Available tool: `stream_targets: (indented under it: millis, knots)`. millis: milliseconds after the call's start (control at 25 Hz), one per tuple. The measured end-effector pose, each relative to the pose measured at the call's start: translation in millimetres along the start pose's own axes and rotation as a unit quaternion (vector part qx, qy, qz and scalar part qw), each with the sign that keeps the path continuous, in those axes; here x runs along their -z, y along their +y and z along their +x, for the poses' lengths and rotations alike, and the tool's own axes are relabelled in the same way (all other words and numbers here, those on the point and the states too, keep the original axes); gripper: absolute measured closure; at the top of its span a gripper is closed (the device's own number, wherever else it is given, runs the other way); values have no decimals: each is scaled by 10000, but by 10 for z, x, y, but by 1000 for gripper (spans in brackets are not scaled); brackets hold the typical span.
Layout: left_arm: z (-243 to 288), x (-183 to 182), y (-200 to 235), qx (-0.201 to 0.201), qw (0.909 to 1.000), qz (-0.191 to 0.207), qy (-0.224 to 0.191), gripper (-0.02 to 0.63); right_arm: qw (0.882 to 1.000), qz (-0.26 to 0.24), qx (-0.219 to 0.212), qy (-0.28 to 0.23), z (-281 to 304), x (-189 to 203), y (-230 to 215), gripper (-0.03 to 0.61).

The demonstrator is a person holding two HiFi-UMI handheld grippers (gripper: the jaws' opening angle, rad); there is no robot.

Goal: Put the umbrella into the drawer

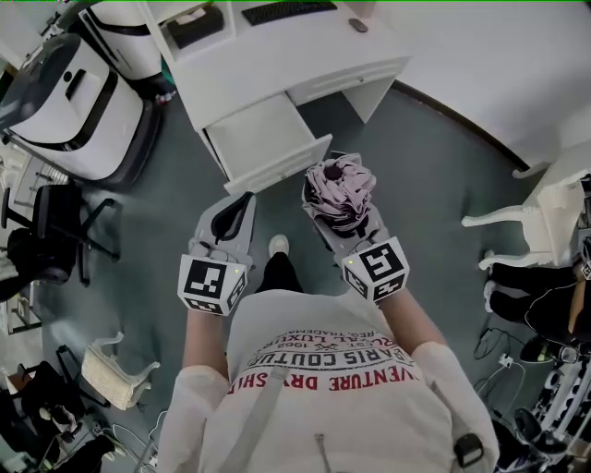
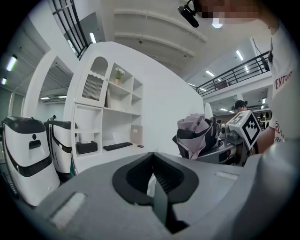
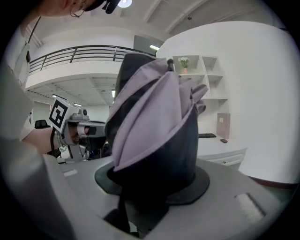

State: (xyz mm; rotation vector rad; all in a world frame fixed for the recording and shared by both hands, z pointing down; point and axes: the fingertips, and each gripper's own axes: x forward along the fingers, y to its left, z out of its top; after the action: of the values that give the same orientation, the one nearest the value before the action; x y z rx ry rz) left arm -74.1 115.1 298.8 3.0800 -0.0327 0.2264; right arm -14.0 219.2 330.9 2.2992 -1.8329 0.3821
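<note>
Head view: right gripper (image 1: 355, 233) clenched around folded purple-black umbrella (image 1: 339, 189), near open white drawer (image 1: 274, 168); left gripper (image 1: 232, 216) alongside, jaws together, empty.

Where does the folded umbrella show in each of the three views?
Head view: umbrella centre, beside the open drawer.
Left gripper view: umbrella right of centre.
Right gripper view: umbrella fills the middle, gripped.
Shared landmark: keyboard on the white desk.
</note>
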Motion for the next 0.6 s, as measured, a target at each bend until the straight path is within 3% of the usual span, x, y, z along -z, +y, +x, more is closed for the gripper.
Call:
stream_targets:
  millis: [200,600]
  knots:
    - [631,-256,596,56,9999,-14,-129,607,9995,-312,-40,93,745,-326,-421,379]
    - [1370,-480,1669,-211,9997,-75,-100,607,9994,-235,-243,-17,2000,-881,-1027,376]
